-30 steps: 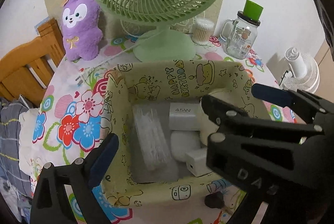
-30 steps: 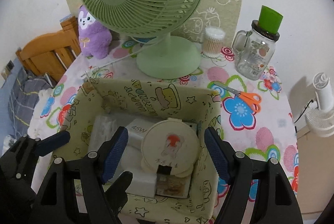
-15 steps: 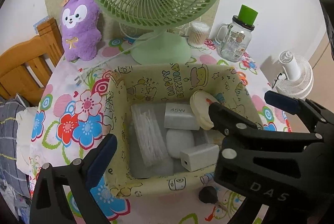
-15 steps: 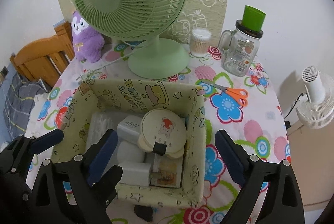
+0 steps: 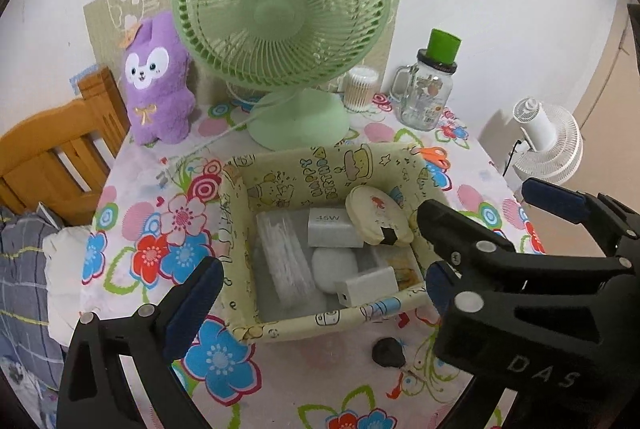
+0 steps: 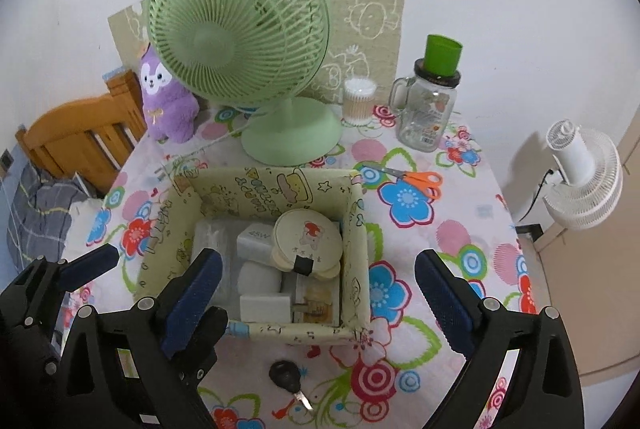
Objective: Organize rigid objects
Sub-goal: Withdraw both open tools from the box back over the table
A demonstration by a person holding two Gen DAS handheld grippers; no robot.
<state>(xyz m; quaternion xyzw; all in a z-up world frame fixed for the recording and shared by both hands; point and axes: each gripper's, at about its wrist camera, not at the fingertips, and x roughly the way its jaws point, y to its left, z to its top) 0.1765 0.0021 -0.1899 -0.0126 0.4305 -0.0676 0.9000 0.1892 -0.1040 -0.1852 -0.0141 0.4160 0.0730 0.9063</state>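
A yellow cartoon-print box (image 6: 357,229) (image 5: 236,229) stands mid-table. Inside it, a round cream case with a bear picture (image 6: 308,241) (image 5: 376,213) leans on a white 45W charger (image 6: 256,239). With them are a second white charger (image 6: 264,305), a white oval case (image 5: 334,265) and a clear bag of sticks (image 5: 284,265). My right gripper (image 6: 318,285) hovers above the box's near edge, jaws opening wide, with nothing touching its pads. The left gripper (image 5: 314,293) is open beside it, also holding nothing. A black car key (image 6: 286,377) lies on the cloth before the box.
Behind the box stand a green desk fan (image 6: 240,29), a cotton-swab tub (image 6: 358,101) and a glass jar with a green cup (image 6: 430,109). Orange scissors (image 6: 416,179) lie to the right, a purple plush (image 6: 166,97) sits back left. A wooden chair (image 6: 80,137) is at the left edge, a white fan (image 6: 584,181) at the right.
The right jaws spread wide from around the round case, which stays leaning in the box. Both grippers drew back and upward, so the box looks smaller and the key came into view.
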